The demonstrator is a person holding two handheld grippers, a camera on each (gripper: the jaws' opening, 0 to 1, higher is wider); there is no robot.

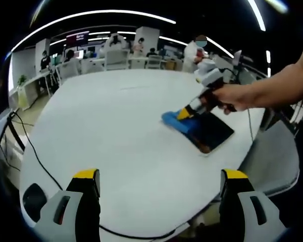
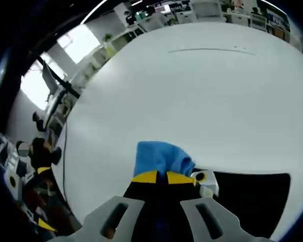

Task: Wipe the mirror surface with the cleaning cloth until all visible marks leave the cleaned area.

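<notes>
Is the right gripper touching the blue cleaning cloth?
Touching: the right gripper view shows the right gripper shut on the blue cleaning cloth, which bunches out beyond its yellow tips.

Cleaning cloth [image 2: 161,159] soft blue fabric; mirror [image 2: 252,201] dark, glossy; table [image 1: 121,131] smooth matt white.

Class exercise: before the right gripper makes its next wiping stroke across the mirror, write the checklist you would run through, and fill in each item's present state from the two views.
1. Cloth held: right gripper is shut on the blue cleaning cloth. Ok.
2. Cloth at the mirror: it lies at one end of the dark mirror, overlapping its edge. Ok.
3. Mirror fully on the white table: flat, but close to the table's edge. Ok, watch it.
4. Left gripper out of the way: open, holding nothing, well away from the mirror. Ok.
5. Marks remaining on the mirror: surface too dark and small. Cannot tell.
</notes>
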